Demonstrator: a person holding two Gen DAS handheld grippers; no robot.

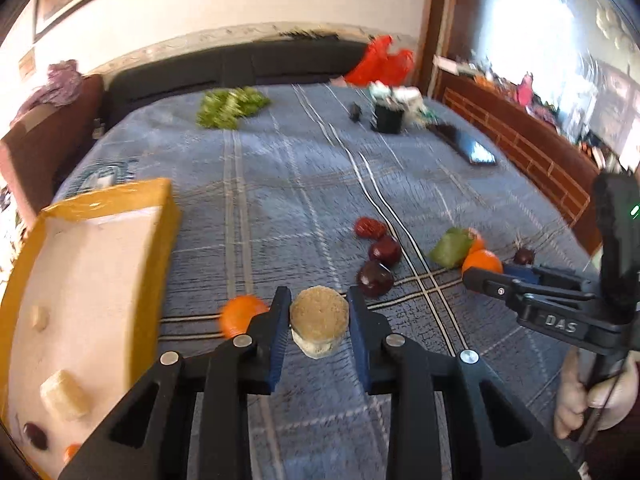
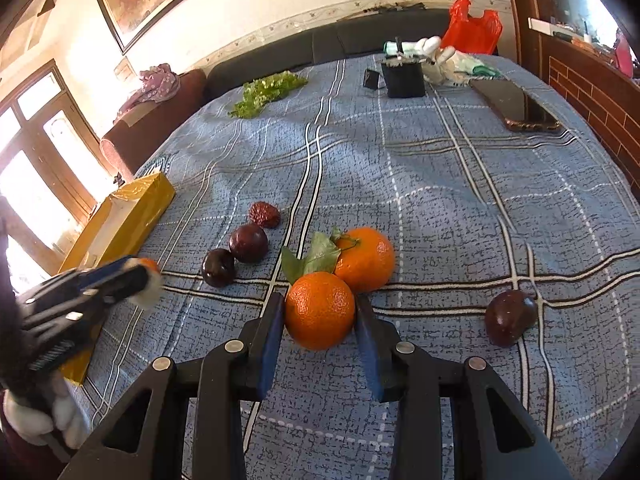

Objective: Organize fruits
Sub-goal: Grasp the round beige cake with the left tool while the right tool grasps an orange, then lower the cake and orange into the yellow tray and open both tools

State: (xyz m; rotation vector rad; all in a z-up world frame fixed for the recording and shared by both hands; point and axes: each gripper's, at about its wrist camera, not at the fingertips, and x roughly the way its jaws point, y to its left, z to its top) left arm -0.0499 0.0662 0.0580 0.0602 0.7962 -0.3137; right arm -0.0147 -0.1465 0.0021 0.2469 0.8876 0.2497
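Observation:
My left gripper (image 1: 319,322) is shut on a pale tan cut fruit piece (image 1: 319,320), held above the blue plaid cloth beside a yellow box (image 1: 120,208). The box's white inside (image 1: 88,280) holds similar tan pieces (image 1: 64,400) and a dark fruit (image 1: 35,435). An orange (image 1: 240,314) lies next to the box. My right gripper (image 2: 320,312) has its fingers around a near orange (image 2: 320,310) that rests on the cloth, touching a second, leafed orange (image 2: 366,258). Dark plums (image 2: 248,242) and a wrinkled red date (image 2: 264,214) lie to the left. Another dark fruit (image 2: 510,316) lies to the right.
Green lettuce (image 2: 268,92), a black container (image 2: 402,76), a small black object (image 2: 372,79), a phone (image 2: 516,104), white gloves (image 2: 440,58) and a red bag (image 2: 472,26) lie at the far end of the bed. A wooden ledge (image 2: 592,92) runs along the right.

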